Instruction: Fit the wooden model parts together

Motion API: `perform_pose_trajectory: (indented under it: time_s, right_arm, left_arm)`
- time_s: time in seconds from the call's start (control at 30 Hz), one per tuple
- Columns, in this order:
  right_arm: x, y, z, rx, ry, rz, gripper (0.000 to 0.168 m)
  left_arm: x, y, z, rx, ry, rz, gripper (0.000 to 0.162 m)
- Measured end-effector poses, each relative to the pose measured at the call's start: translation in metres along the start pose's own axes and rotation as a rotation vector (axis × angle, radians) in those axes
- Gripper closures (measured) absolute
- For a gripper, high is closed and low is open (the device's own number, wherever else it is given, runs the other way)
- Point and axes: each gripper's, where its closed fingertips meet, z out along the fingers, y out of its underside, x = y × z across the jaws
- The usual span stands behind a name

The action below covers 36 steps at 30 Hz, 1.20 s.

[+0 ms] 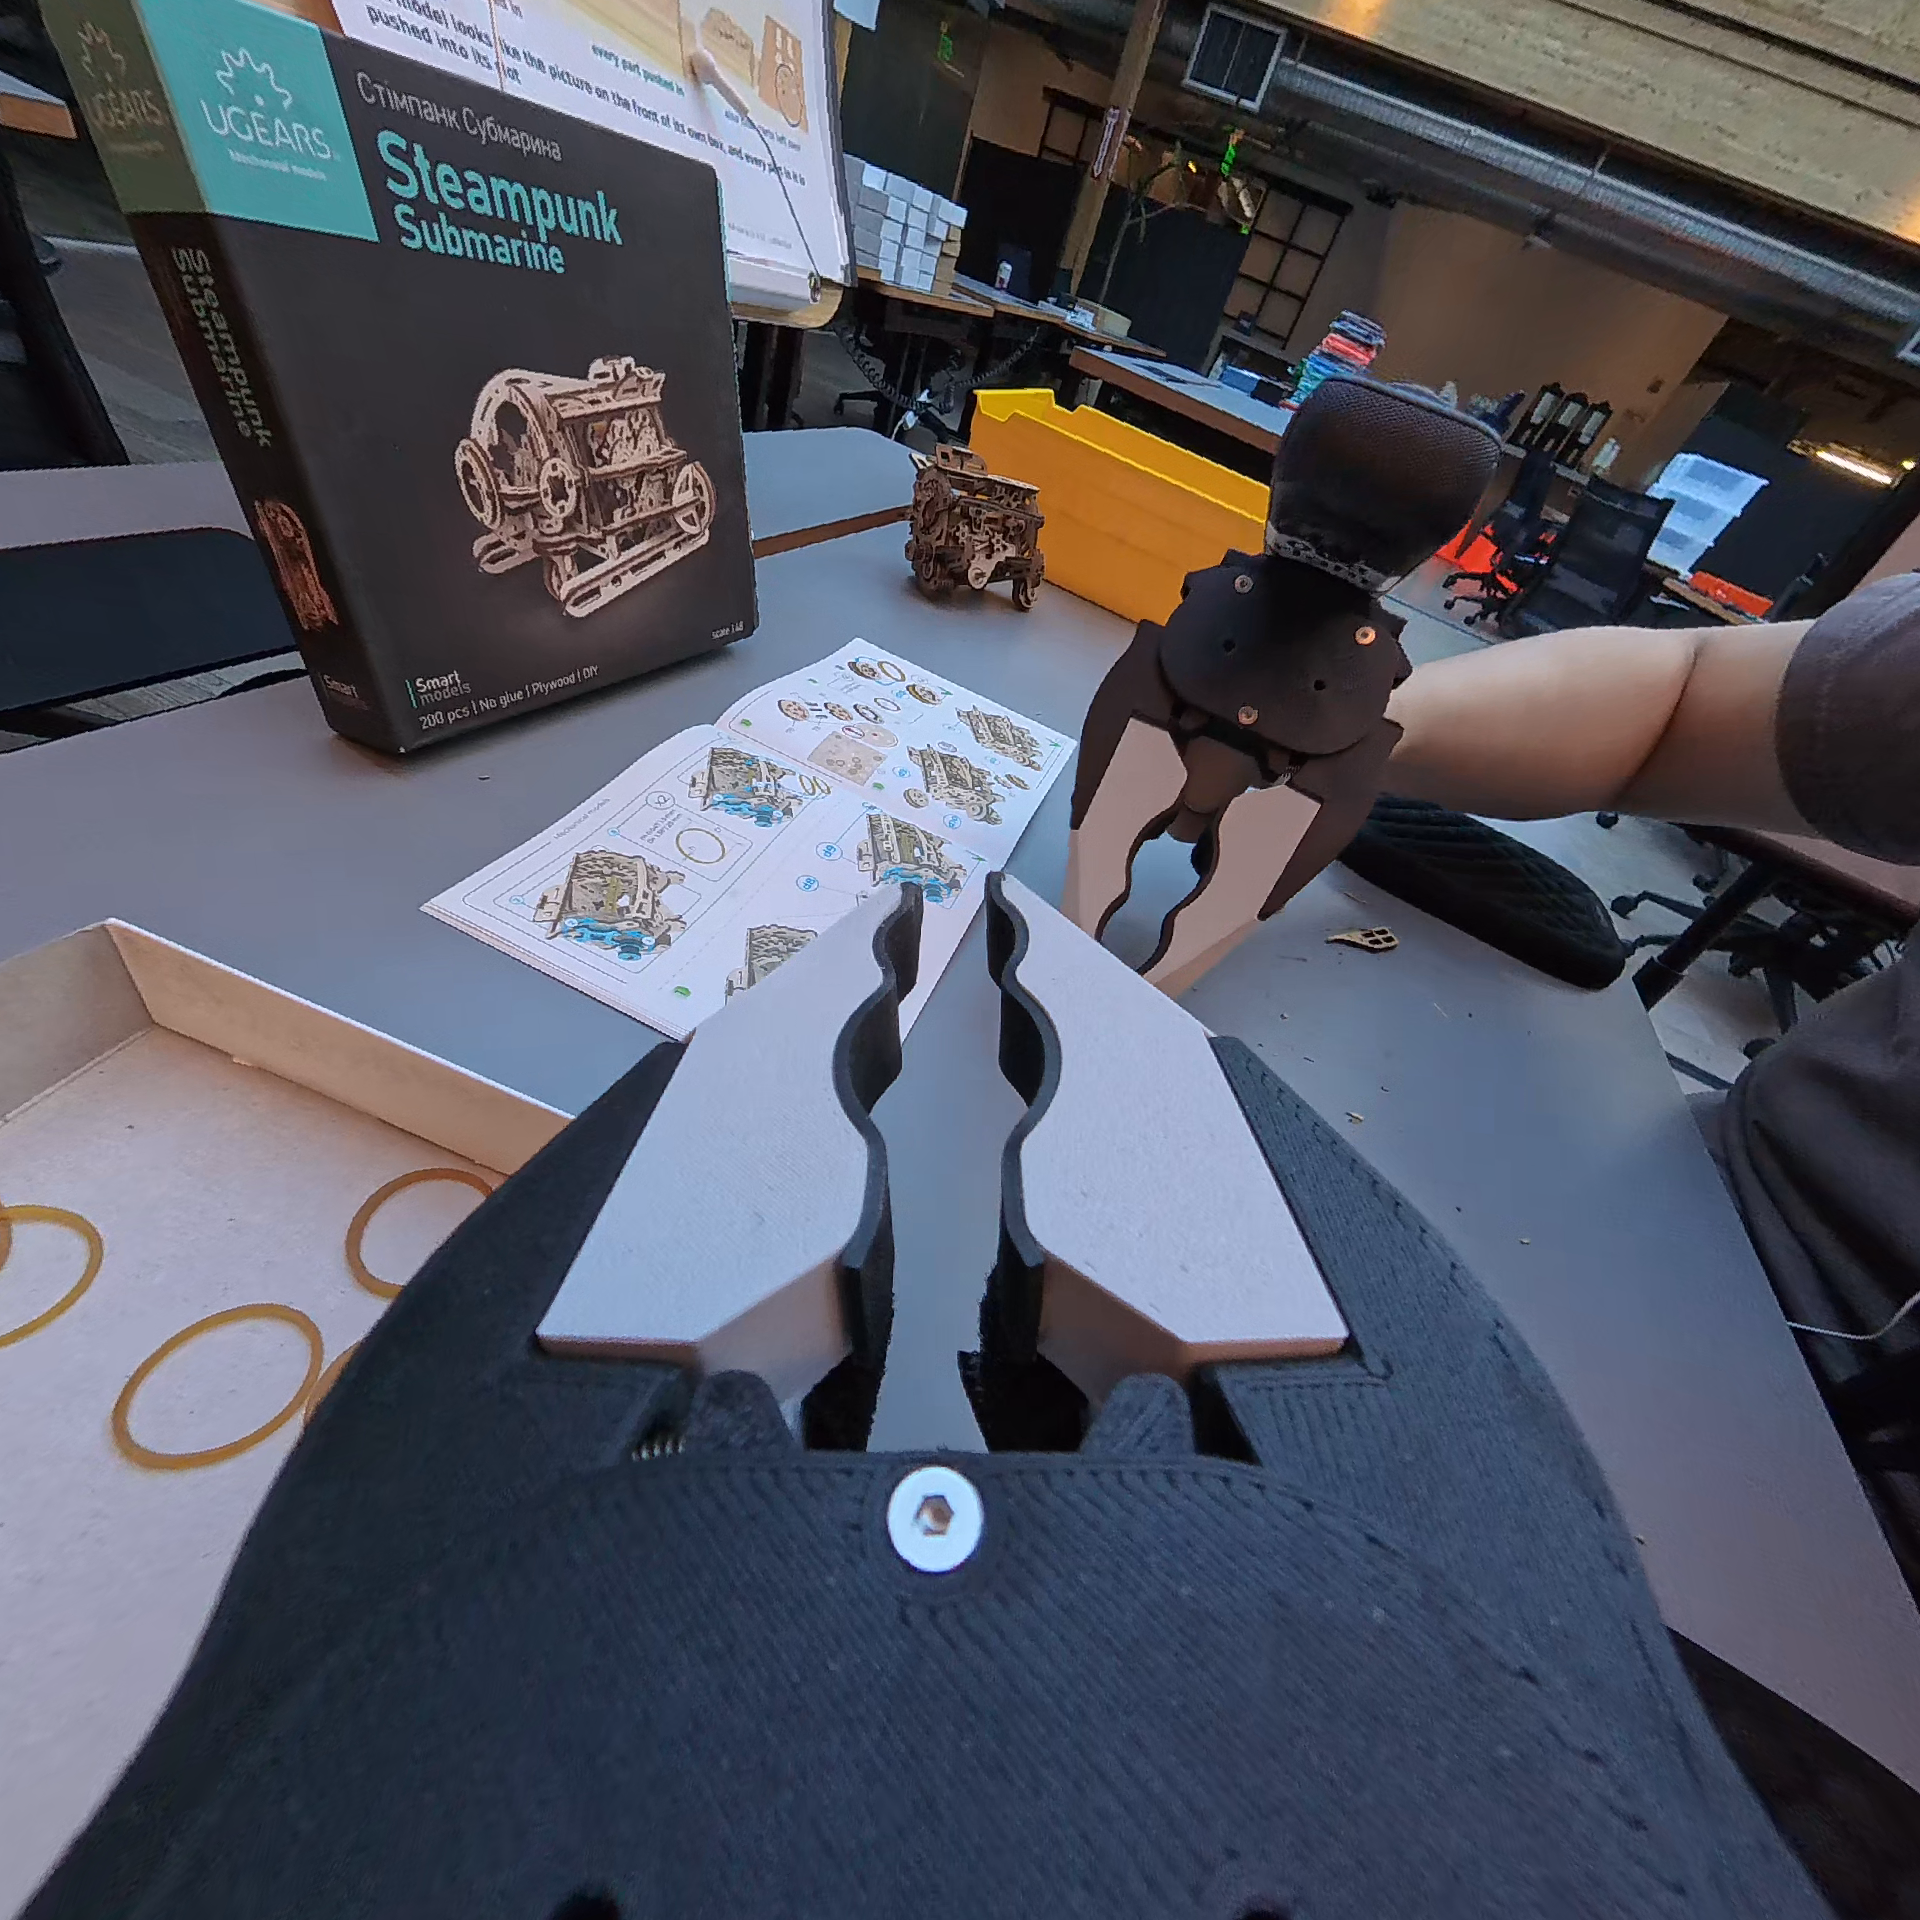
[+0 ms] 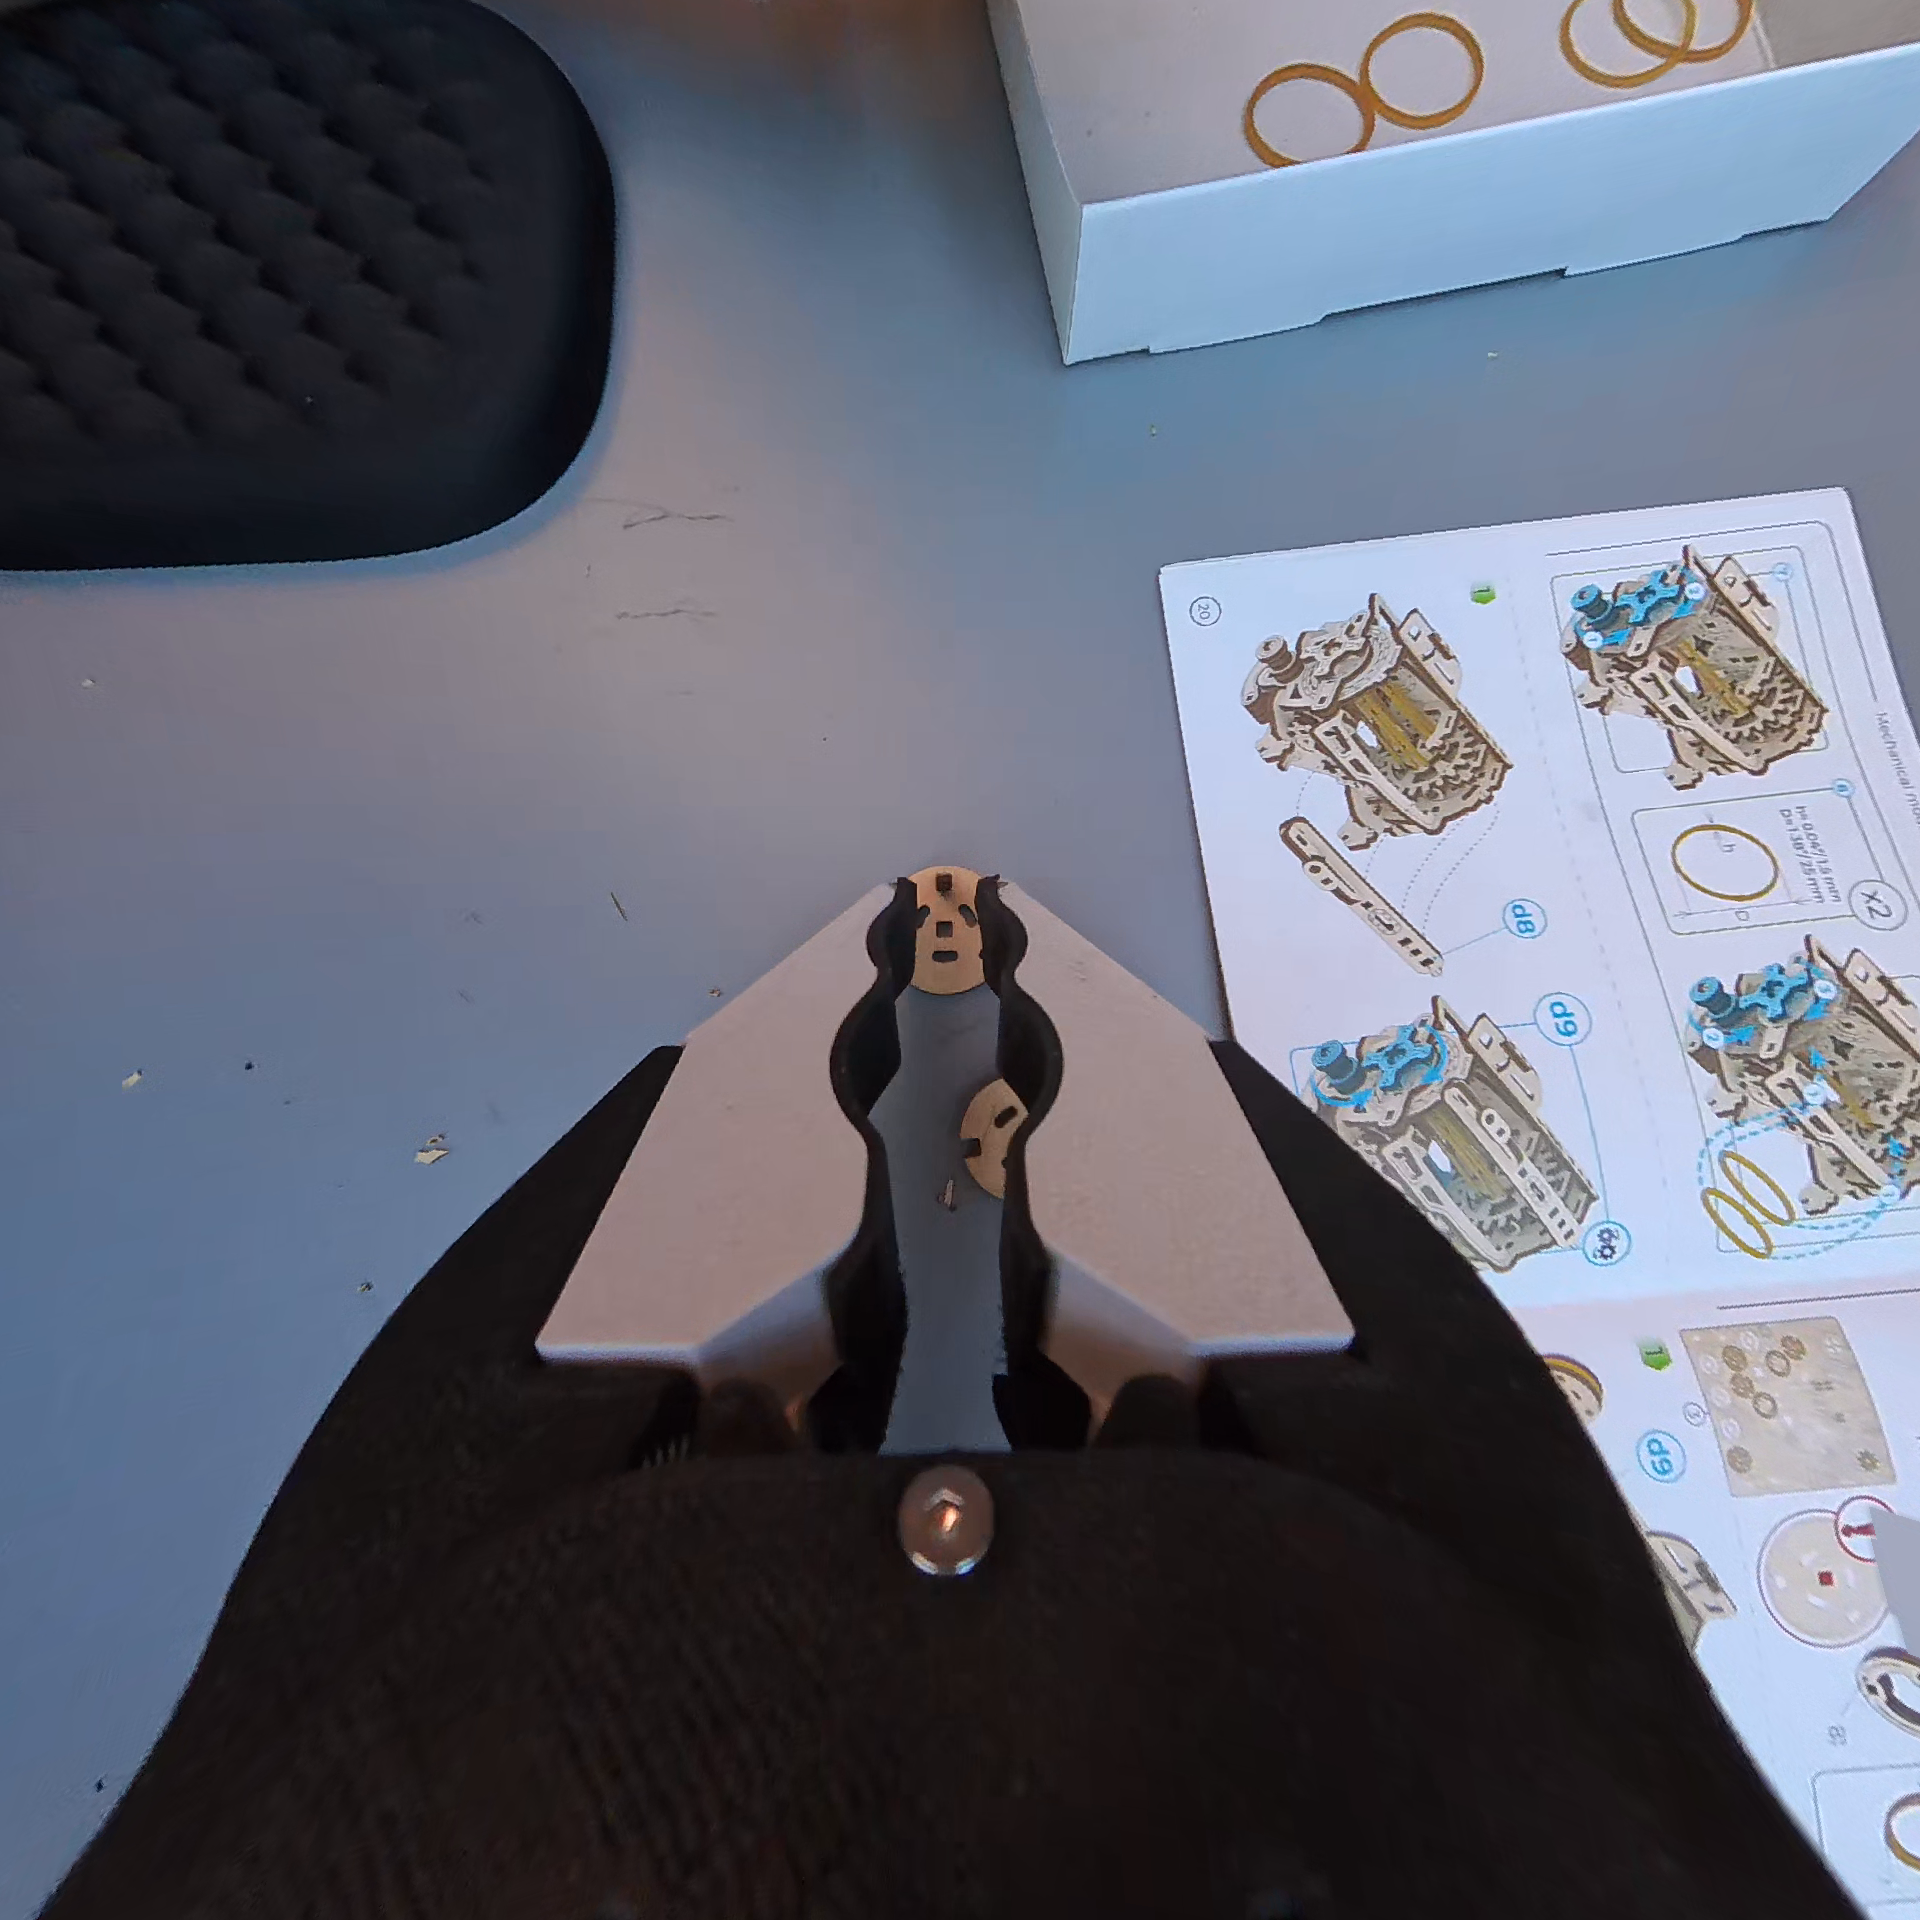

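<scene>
Right tongs clamped on a wooden disc, left tongs apart, above grey table, seemingly workshop.

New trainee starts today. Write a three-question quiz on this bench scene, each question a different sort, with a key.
1. True or false: the right gripper pinches a wooden disc at its fingertips.
2. What lies in the open white box? A) screws B) rubber bands C) gears
3. Fill in: the left gripper is ____, with nothing between its fingers.

Key: 1 true; 2 B; 3 open. A second wooden disc lies on the grey table.
</scene>
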Motion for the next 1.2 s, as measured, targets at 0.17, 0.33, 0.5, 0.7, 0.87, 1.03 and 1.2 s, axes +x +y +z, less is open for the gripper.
perform_pose_trajectory:
  time_s: [0.17, 0.33, 0.5, 0.7, 0.87, 1.03, 1.2]
  right_arm:
    - [-0.002, 0.000, 0.004, -0.006, -0.015, 0.009, 0.159]
    - [-0.002, -0.001, 0.005, -0.012, -0.011, 0.010, 0.159]
    - [-0.002, 0.000, 0.004, -0.023, -0.007, -0.001, 0.166]
    - [-0.005, 0.000, 0.005, -0.057, -0.013, -0.027, 0.167]
    - [-0.007, 0.000, 0.006, -0.189, -0.006, -0.089, 0.167]
    - [-0.007, 0.000, 0.007, -0.364, -0.033, -0.123, 0.167]
    - [-0.007, 0.002, 0.007, -0.494, -0.067, -0.162, 0.167]
  left_arm:
    - [-0.001, 0.002, 0.001, -0.014, -0.009, 0.004, 0.151]
    - [-0.001, 0.008, 0.004, -0.049, -0.015, 0.021, 0.151]
    - [0.000, 0.013, 0.008, -0.082, -0.020, 0.040, 0.151]
    - [0.000, 0.014, 0.008, -0.088, -0.027, 0.046, 0.151]
    - [0.000, 0.014, 0.009, -0.090, -0.027, 0.049, 0.151]
    - [0.000, 0.013, 0.008, -0.085, -0.029, 0.048, 0.151]
    - [0.000, 0.012, 0.007, -0.080, -0.029, 0.049, 0.151]
